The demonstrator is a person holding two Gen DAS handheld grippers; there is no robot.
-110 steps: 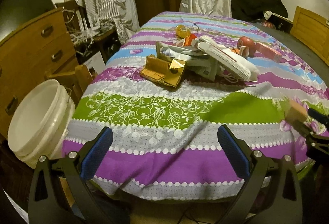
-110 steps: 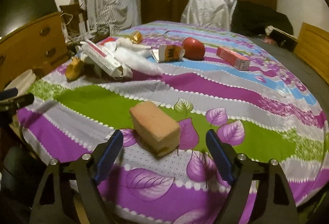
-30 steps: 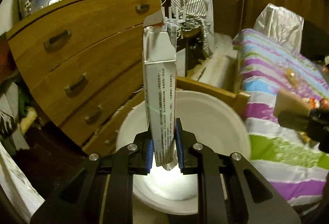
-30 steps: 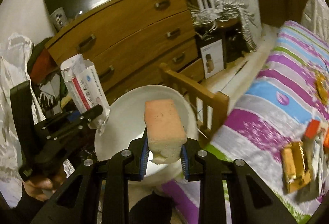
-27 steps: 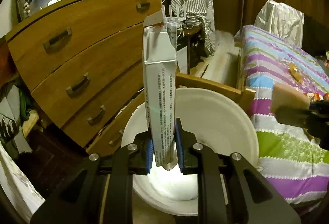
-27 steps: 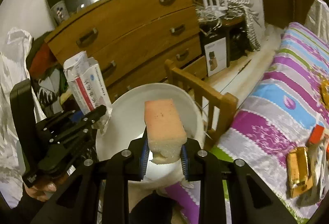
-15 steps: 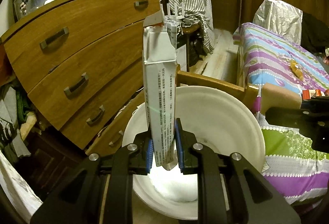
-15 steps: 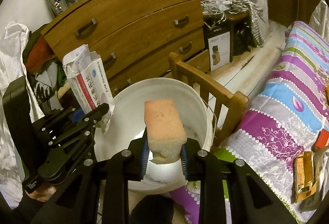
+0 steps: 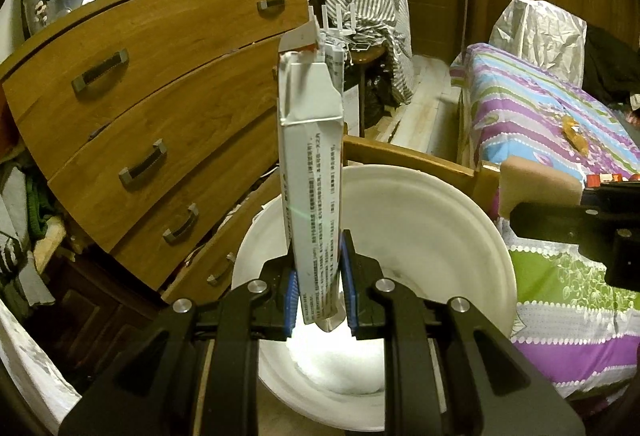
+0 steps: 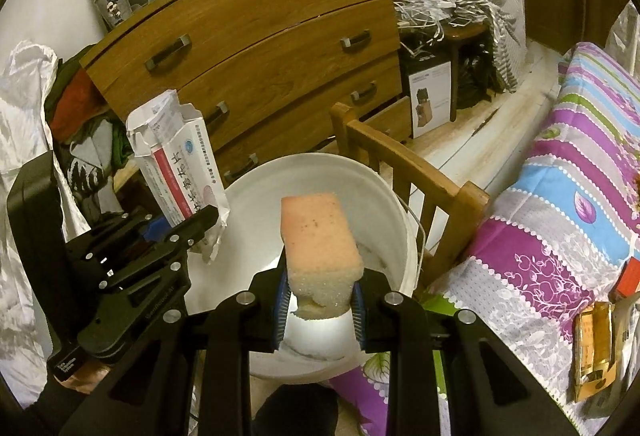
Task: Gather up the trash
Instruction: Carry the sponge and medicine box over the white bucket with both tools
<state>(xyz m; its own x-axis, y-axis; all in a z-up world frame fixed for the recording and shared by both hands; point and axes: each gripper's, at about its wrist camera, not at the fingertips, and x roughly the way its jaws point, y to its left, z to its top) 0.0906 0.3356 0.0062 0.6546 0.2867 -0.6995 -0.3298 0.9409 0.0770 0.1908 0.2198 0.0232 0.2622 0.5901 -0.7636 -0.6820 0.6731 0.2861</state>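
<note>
**Mia:** What is the left gripper point(image 9: 319, 300) holding?

**Dad:** An empty paper box point(image 9: 312, 192), tall and thin. The two blue pads are closed tight on its bottom end. It stands straight up over the white bucket point(image 9: 440, 220).

**Mia:** Is it heavy?

**Dad:** I think it is very light. The top is torn open and it looks bendy, so a hard squeeze would crush it. Low down, where it is held, seems a good spot.

**Mia:** And the right gripper point(image 10: 319, 310)?

**Dad:** It is closed on a pink sponge point(image 10: 318, 256), holding the near end. The sponge looks soft and squishy and light. The pads press it in a bit. It is over the bucket point(image 10: 400, 220) too.

**Mia:** So both can just fall in?

**Dad:** I guess so. The bucket mouth is wide and right below them.

**Mia:** What is around?

**Dad:** A brown dresser point(image 9: 160, 108) on the far left. A wooden chair point(image 10: 404, 172) stands just behind the bucket. The bed with the striped cover point(image 10: 560, 204) is on the right, with more trash point(image 10: 596, 348) lying on it.
</note>
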